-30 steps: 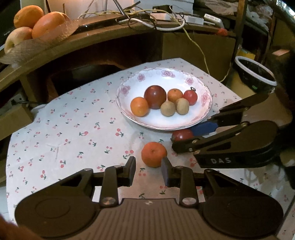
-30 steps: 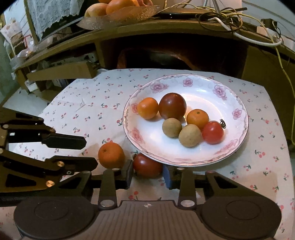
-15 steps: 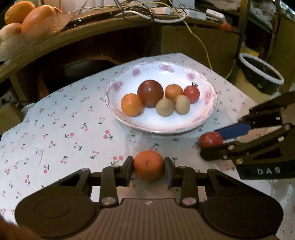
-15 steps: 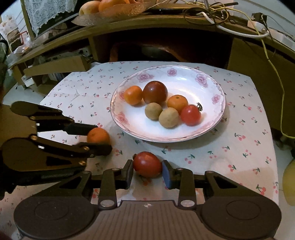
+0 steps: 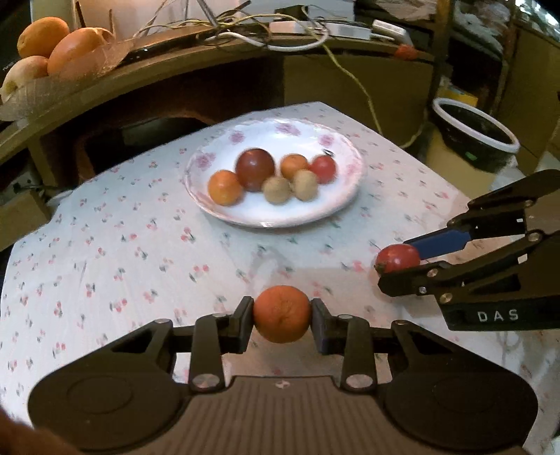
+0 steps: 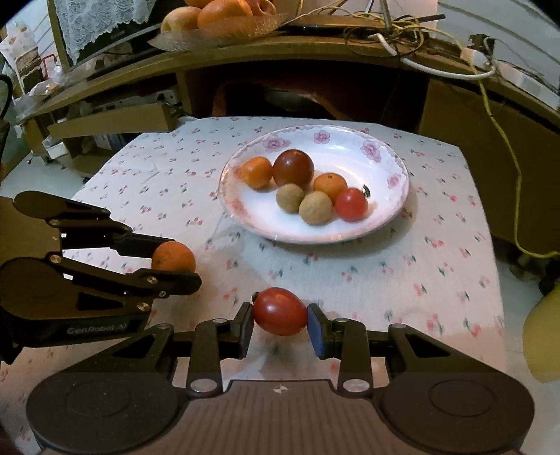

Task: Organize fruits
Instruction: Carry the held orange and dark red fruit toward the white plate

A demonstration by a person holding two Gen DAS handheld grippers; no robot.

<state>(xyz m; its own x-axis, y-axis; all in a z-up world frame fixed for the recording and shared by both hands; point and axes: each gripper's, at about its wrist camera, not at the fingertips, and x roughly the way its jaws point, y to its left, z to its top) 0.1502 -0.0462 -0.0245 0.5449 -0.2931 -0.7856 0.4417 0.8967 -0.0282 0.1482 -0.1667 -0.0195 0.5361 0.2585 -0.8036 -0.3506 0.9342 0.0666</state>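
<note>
A small orange mandarin (image 5: pixel 282 313) is clamped between the two fingers of the left gripper (image 5: pixel 282 320), which is held low and roughly level over the cherry-print tablecloth (image 5: pixel 122 252), pointed toward the flowered white plate (image 5: pixel 336 206) that sits farther ahead near the table's middle. In the right wrist view the same left gripper (image 6: pixel 182 262) is seen from the side at the left edge, its fingers reaching in from the left with the mandarin (image 6: pixel 174 257) pinched at their tips, above the cloth (image 6: pixel 437 266). A red tomato (image 6: pixel 279 311) is gripped by the right gripper (image 6: pixel 280 320), one black pad pressed on its left side and a blue pad on its right; this gripper is likewise held near level and aimed at the plate (image 6: pixel 392 213). From the left wrist view the right gripper (image 5: pixel 399 262) is seen entering from the right edge, angled inward, with the tomato (image 5: pixel 398 258) at its tips. The two grippers are held side by side, well short of the plate. On the plate six fruits are gathered: a dark red tomato (image 6: pixel 293 167), two mandarins, two brownish round fruits and a small red tomato (image 6: pixel 351 204). A basket of large oranges (image 5: pixel 59 45) is placed on the wooden shelf (image 5: pixel 210 59) behind the table, beside tangled cables (image 6: pixel 402 31).
</note>
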